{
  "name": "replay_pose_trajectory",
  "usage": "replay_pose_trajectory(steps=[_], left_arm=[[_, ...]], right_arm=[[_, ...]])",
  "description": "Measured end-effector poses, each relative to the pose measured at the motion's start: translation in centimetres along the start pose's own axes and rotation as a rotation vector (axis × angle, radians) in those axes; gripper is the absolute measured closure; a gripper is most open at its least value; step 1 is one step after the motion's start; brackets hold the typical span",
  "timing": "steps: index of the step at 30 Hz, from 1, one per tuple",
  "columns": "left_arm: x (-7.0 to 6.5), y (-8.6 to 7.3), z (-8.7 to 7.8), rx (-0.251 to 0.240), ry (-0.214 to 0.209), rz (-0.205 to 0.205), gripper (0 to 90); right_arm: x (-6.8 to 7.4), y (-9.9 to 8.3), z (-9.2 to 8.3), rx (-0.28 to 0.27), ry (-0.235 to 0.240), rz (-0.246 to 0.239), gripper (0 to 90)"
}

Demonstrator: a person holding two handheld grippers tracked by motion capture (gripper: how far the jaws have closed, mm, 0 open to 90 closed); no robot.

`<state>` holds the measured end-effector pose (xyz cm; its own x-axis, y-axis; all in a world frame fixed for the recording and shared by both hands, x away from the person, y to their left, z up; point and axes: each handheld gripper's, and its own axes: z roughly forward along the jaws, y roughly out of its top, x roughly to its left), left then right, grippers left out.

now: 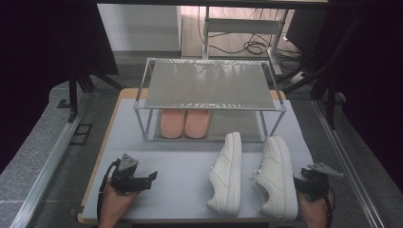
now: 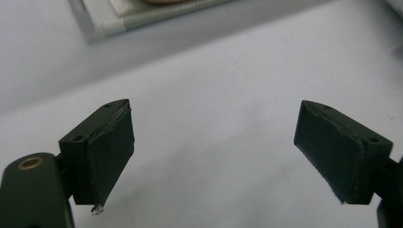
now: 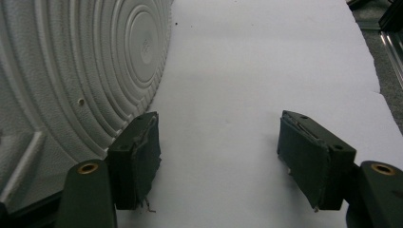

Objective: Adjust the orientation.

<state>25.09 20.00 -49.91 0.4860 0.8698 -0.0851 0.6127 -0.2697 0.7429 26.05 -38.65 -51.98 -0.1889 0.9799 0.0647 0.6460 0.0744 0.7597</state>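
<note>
The right gripper (image 3: 218, 159) is released, nothing between its fingers — the right white sneaker (image 1: 275, 176) lies on its side, sole just beside one finger (image 3: 138, 161). The left gripper (image 2: 214, 152), released too, hovers well apart over the white table cover (image 1: 180, 166).

**Rig hardware: two handheld black grippers**

Left gripper (image 1: 151, 176): black body, grey three-cornered plate on top, black cable looping off the rear past the hand (image 1: 114, 202). Right gripper (image 1: 299, 183): same black build, grey plate, black cable by the hand (image 1: 313, 211). Jaws are blocky black wedges with dark pads (image 2: 111, 152), pad edges frayed, a loose thread at one lower corner. Small screw holes in the jaw tops. Brass-coloured bushing (image 3: 88, 167) in each jaw arm. No sleeves visible.
</note>
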Motion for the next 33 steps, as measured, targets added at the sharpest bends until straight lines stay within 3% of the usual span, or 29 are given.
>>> replay_pose_trajectory(steps=[4, 9, 15, 22, 30, 33], left_arm=[[0.4, -0.7, 0.2, 0.021, 0.003, -0.016, 12.9], [0.5, -1.4, 0.4, 0.047, 0.034, 0.000, 12.9], [0.5, -2.2, 1.1, 0.071, 0.043, 0.003, 12.9], [0.2, -2.2, 1.2, 0.082, 0.063, 0.027, 13.1], [0.2, -2.2, 1.2, 0.081, 0.061, 0.023, 13.0], [0.2, -2.2, 1.2, 0.081, 0.061, 0.023, 13.0]], right_arm=[[0.0, 0.0, 0.0, 0.000, 0.000, 0.000, 31.2], [0.0, 0.0, 0.0, 0.000, 0.000, 0.000, 31.2], [0.0, 0.0, 0.0, 0.000, 0.000, 0.000, 31.4], [0.0, 0.0, 0.0, 0.001, 0.000, 0.000, 31.5], [-0.3, 0.0, -0.2, -0.002, 0.028, 0.025, 30.8], [-0.2, 0.2, -0.4, 0.027, 0.017, 0.017, 27.9]])
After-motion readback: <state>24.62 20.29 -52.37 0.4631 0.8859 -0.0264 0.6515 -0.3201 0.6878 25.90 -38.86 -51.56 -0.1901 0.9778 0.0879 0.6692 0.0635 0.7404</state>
